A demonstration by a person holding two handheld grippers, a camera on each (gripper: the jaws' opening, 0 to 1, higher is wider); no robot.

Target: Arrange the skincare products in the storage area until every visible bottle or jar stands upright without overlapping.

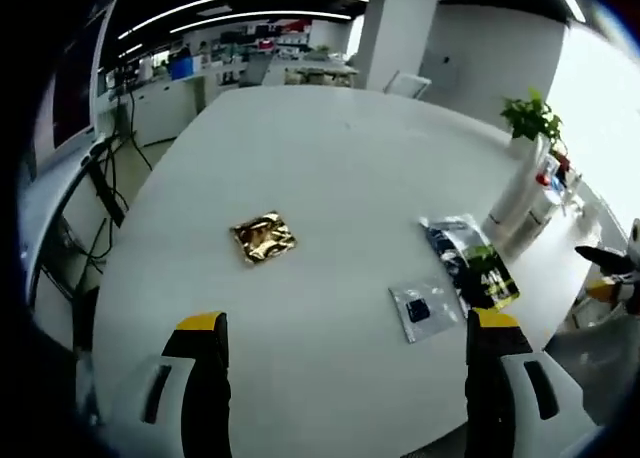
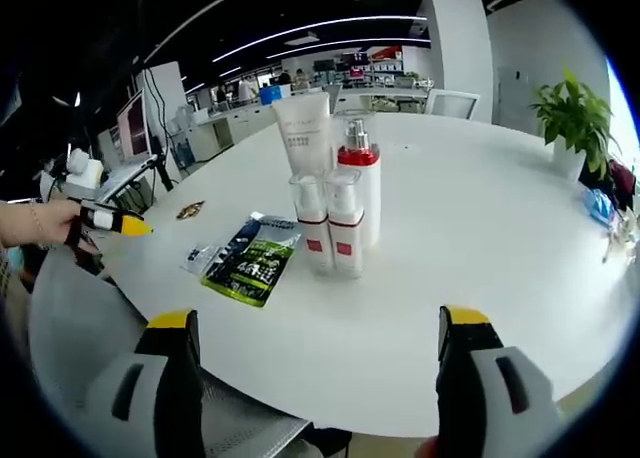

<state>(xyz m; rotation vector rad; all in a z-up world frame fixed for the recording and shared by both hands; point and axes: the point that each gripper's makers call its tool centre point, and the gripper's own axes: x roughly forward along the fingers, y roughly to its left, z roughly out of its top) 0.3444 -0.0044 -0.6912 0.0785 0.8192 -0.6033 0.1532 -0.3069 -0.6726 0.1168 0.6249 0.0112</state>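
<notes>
Bottles (image 2: pixel 335 218) overlapping, rear labels hidden

Smooth table, shiny packets, glossy bottles

The white table (image 1: pixel 330 178) looks smooth and faintly glossy; the gold sachet (image 1: pixel 264 237) is crinkled foil, the dark pouch (image 2: pixel 250 260) shiny film, and the red-and-white bottles (image 2: pixel 345 223) glossy plastic beside a matt white tube (image 2: pixel 305 133).

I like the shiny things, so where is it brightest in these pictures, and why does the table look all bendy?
Left gripper view: daylight at the right edge washes out the tall white bottles; the crinkled gold foil packet glints. Right gripper view: ceiling strip lights streak overhead, and the round white table bulges because the fisheye lens curves it.
</notes>
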